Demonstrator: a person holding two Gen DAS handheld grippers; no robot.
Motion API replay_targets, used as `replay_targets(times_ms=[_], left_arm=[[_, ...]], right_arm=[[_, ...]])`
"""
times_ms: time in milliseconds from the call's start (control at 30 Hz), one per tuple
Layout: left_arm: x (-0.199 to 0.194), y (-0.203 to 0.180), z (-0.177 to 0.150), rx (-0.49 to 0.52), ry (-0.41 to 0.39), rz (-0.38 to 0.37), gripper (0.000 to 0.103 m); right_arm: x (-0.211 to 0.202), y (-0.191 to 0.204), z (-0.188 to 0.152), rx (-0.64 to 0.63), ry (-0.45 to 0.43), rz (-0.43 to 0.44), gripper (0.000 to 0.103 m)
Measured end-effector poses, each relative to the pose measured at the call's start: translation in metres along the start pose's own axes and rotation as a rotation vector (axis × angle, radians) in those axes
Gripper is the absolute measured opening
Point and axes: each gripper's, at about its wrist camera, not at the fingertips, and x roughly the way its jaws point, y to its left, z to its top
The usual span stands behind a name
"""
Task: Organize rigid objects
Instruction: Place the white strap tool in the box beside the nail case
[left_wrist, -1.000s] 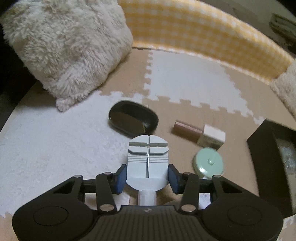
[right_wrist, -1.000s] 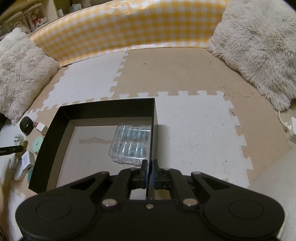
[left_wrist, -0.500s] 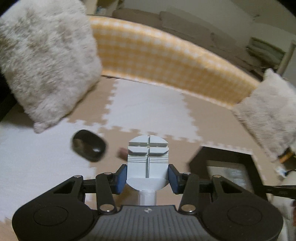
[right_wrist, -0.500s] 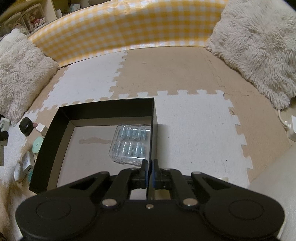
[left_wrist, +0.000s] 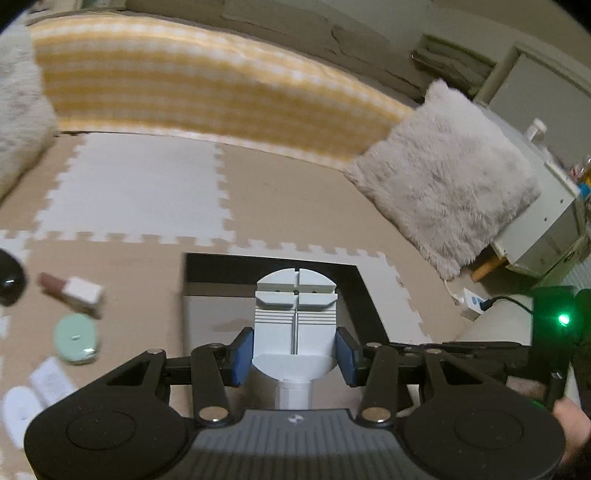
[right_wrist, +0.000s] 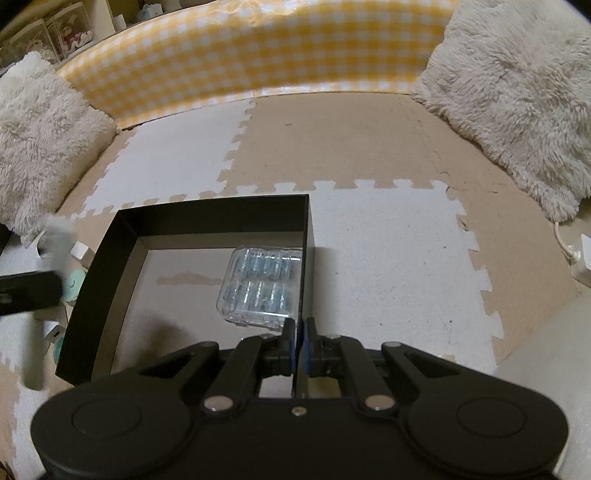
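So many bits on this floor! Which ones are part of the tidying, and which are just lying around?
Part of the job:
- white tool held in the left gripper
- black box, its wall pinched by the right gripper
- clear case in the box
- mint disc, lipstick

Just lying about:
- furry cushion
- gingham bolster
- charger

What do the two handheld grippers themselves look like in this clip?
Both the left gripper and right gripper are matte black, with scissor-like linkage arms, silver pivot rivets, round discs on rounded shoulders and blue finger pads. The left one's centre panel is ribbed grey with a small logo.
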Motion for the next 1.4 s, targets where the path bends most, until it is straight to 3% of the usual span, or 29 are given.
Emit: replay_targets(times_ms=[333, 667, 833, 967, 1400], left_arm=[[0.084, -0.011, 0.006, -0.012, 0.096, 0.167, 0.048], [0.116, -0.010, 0.001, -0.009, 0.129, 0.259, 0.048], [0.120, -0.008, 0.005, -0.034, 0.117, 0.258, 0.048], [0.123, -0.006, 0.005, -0.001, 0.146, 0.310, 0.048], [0.122, 0.003, 0.001, -0.173, 0.122, 0.158, 0.068]], right_arm=[[0.002, 0.001, 0.000, -0.007, 0.006, -0.007, 0.005], [0.004, 0.005, 0.000, -0.021, 0.015, -0.021, 0.005], [0.004, 0.004, 0.001, -0.023, 0.017, -0.019, 0.005], [0.004, 0.004, 0.000, -0.022, 0.017, -0.016, 0.005], [0.006, 0.007, 0.000, -0.035, 0.022, -0.024, 0.005]])
